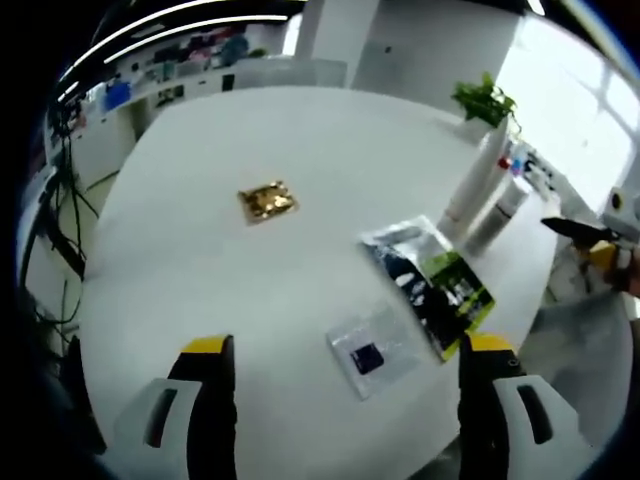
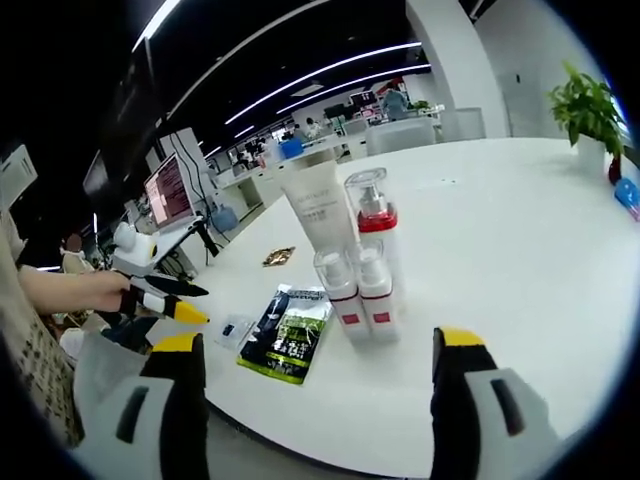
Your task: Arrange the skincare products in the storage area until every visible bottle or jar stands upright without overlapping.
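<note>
On white surface: bottles upright, claws idle

Bottle cluster (image 2: 352,262) w/ tube stands upright near surface (image 2: 520,250) edge, beside flat packets (image 2: 288,333). Step appears to be approach/check; next move prob. needs separating touching bottles. Left claw (image 1: 345,375) & right claw (image 2: 318,375): both spread wide, holding & touching nothing.
</note>
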